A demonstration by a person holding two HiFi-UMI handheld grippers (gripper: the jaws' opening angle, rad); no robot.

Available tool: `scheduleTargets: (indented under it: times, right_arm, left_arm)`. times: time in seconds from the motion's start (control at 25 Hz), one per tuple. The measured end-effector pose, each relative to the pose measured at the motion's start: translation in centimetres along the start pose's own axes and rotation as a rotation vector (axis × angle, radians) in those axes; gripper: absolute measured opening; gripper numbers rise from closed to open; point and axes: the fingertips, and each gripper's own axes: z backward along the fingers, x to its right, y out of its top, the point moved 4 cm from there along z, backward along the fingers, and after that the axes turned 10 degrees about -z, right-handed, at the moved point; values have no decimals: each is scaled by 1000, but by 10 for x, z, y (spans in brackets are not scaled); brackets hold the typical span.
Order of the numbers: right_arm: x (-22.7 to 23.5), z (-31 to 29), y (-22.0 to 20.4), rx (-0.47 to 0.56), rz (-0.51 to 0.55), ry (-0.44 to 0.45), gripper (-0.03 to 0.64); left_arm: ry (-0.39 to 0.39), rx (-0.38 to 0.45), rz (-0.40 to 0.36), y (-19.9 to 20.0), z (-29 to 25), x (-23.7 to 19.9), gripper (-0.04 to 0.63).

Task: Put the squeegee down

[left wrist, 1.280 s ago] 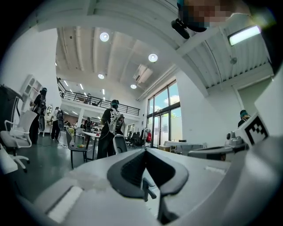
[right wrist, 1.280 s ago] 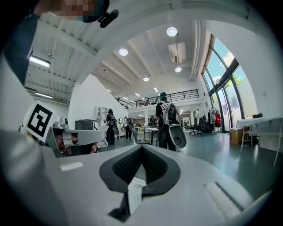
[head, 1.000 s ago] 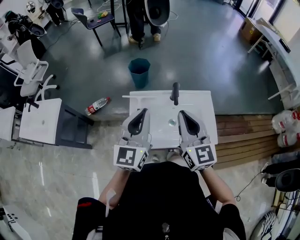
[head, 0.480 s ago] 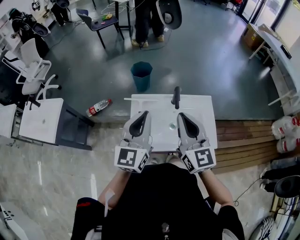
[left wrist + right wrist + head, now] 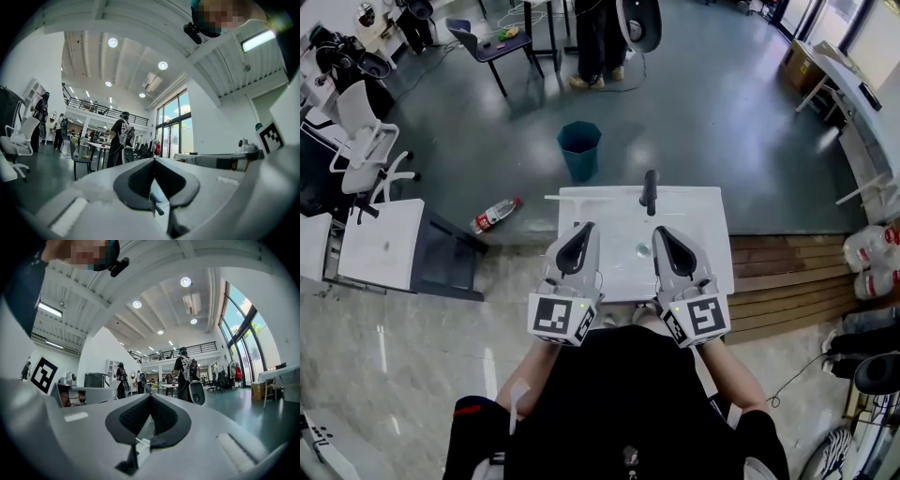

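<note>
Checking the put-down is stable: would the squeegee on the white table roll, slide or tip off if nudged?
The squeegee lies flat with its long blade stretched sideways, so it probably won't roll. The table top looks smooth, so it would likely slide. It sits at the far edge, blade end seemingly past the corner, so a push might drop it.

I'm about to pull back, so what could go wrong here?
The thin white squeegee lies along the white basin top's far edge, its end past the left corner; a nudge could drop it. The shut left claw and right claw hover near the black faucet; a swing could hit it.
</note>
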Motion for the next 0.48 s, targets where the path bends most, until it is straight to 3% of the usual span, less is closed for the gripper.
scheduleTargets:
  times: [0.48]
  right_arm:
    - [3,1,-9,-41,-54,0,0]
  left_arm:
    - [26,-10,14,-5,3,-1,3]
